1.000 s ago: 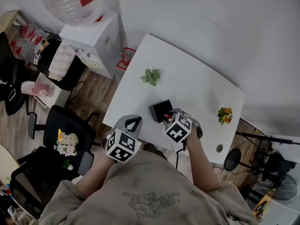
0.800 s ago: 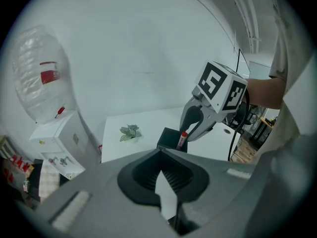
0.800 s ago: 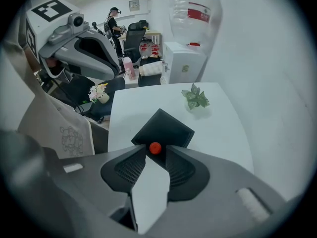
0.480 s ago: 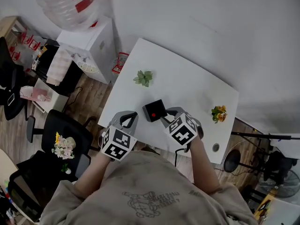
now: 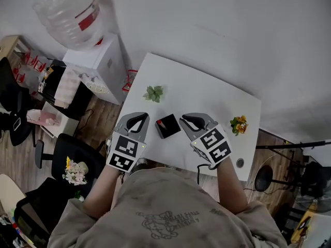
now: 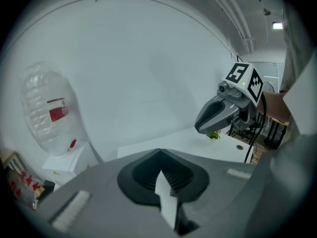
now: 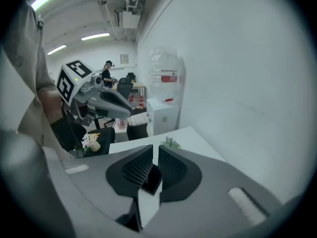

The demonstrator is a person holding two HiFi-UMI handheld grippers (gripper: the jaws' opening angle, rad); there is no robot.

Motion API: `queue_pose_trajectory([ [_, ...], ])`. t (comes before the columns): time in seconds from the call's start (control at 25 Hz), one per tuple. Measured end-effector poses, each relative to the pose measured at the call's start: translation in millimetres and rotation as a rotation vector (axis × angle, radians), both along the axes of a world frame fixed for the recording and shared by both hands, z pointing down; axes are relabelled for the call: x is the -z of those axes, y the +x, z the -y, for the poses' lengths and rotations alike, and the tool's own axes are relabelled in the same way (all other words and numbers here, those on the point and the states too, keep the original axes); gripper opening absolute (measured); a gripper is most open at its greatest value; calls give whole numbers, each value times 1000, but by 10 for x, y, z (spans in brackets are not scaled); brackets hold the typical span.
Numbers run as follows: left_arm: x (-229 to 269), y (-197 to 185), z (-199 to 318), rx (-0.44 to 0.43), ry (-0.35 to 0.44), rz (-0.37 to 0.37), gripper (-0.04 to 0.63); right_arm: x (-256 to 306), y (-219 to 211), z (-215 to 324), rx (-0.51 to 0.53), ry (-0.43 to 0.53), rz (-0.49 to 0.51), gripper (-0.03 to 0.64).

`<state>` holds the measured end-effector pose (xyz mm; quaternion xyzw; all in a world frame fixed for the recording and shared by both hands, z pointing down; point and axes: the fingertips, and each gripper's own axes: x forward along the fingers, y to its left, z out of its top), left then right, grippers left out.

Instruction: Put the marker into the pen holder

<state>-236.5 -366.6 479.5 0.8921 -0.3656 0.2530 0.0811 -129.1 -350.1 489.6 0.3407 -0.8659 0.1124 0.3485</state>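
Since the marker (image 5: 162, 123) shows red-tipped inside the pen holder (image 5: 170, 128) near the table (image 5: 207, 94) edge, task looks done | marker likely light, stiff, slick: grip mid-barrel | left tongs (image 6: 159, 152) closed, empty | right tongs (image 7: 155, 148) just narrowed to a slit, empty

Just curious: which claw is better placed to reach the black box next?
Probably the right. The right claw sits beside the black box and points at it in its own view; its jaws, just closing, hold nothing. The left claw is as near, but its view misses the box.
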Motion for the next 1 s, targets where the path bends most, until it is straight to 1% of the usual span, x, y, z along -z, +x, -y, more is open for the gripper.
queue_pose_trajectory([
  [0.12,222,1,102,13,52,-7,0,294,67,69,-34,73,69,44],
  [0.24,467,42,162,15,98,-32,0,549,135,104,-64,143,103,29],
  [0.48,926,150,239,-1,185,-85,0,1081,222,112,-95,298,189,29],
  [0.64,1171,179,244,-12,230,-106,0,1555,328,43,-117,420,305,29],
  [0.72,1307,198,231,-17,263,-122,0,1759,420,7,-143,465,369,29],
  [0.8,1461,216,218,-19,308,-149,0,1915,522,-25,-168,499,411,29],
  [0.92,1701,253,182,-25,360,-200,0,2067,658,-81,-202,547,429,28],
  [1.0,1796,265,150,-24,371,-213,0,2107,725,-125,-222,569,432,28],
])
